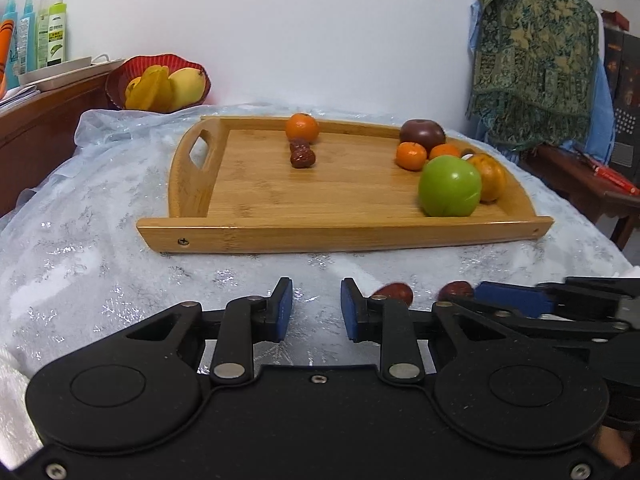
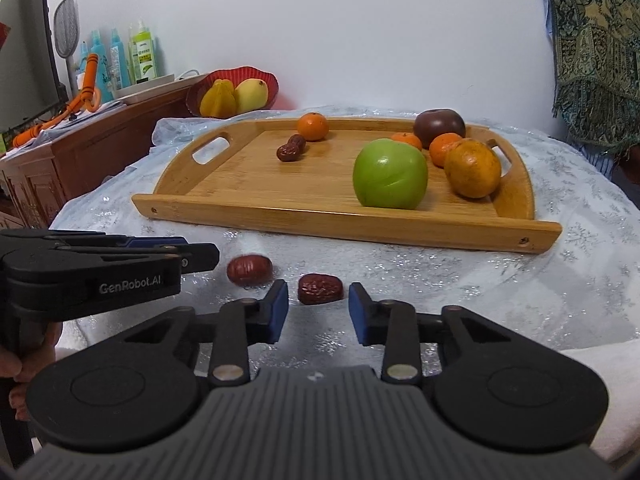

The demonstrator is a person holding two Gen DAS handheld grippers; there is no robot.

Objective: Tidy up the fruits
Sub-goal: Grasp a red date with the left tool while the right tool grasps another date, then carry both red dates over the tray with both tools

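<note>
Date [image 2: 320, 289] lies on cloth [image 2: 480, 280] before tray [image 2: 344, 222], between tips of R gripper [image 2: 318, 312] – jaws narrow, pads not touching it. 2nd date [image 2: 249, 269] just beside. L gripper [image 1: 316, 308] pressed nearly together, empty – apple [image 2: 390, 174] in tray

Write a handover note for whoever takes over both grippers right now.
Left gripper: shut, empty, next to a loose date on the tablecloth.
Right gripper: jaws narrowly apart around a second date, pads not visibly pressing.
Tray: two tray dates and a mandarin at back left, green apple at right.
Left to do: both loose dates, probably to join the ones on the tray.
</note>
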